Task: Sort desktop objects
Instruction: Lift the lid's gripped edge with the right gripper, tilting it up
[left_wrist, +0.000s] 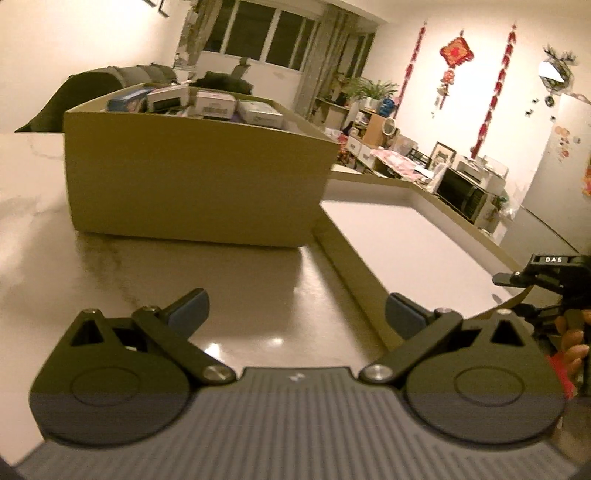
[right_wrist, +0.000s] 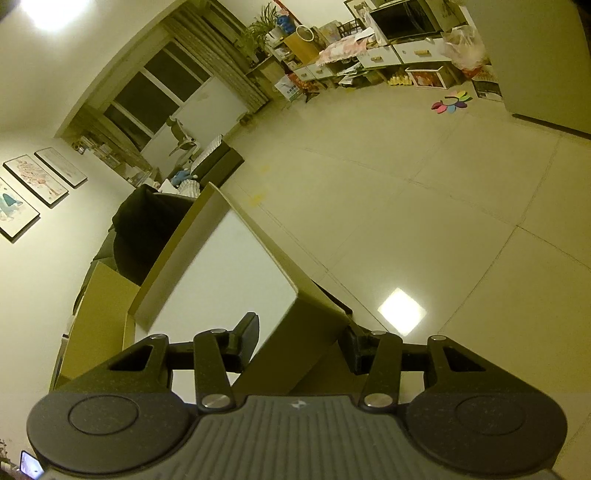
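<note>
Cardboard fills the left wrist view: a tall box (left_wrist: 195, 173) stands on the glossy tabletop (left_wrist: 110, 277), packed to the brim with small packages (left_wrist: 216, 105). Just beside it on the right lies a shallow tray (left_wrist: 413, 243) with a white floor and low cardboard walls, one corner touching or nearly touching the box. The left claw (left_wrist: 295, 314) hangs low over the bare tabletop, fingers spread wide, nothing between the blue pads (left_wrist: 190, 308). At the far right edge, the right claw's black body (left_wrist: 554, 277) shows with a hand (left_wrist: 574, 354) wrapped around its handle, right at the tray's near corner.

Over to the right wrist view, tilted hard. The right claw (right_wrist: 301, 347) has the tray's near wall (right_wrist: 295, 339) between its fingers, one finger (right_wrist: 245, 341) inside over the white floor (right_wrist: 225, 280), the other outside, and it looks clamped on that wall. The tall box (right_wrist: 99, 310) sits to the left, and the tiled floor (right_wrist: 424, 206) spreads out beyond the tray.
</note>
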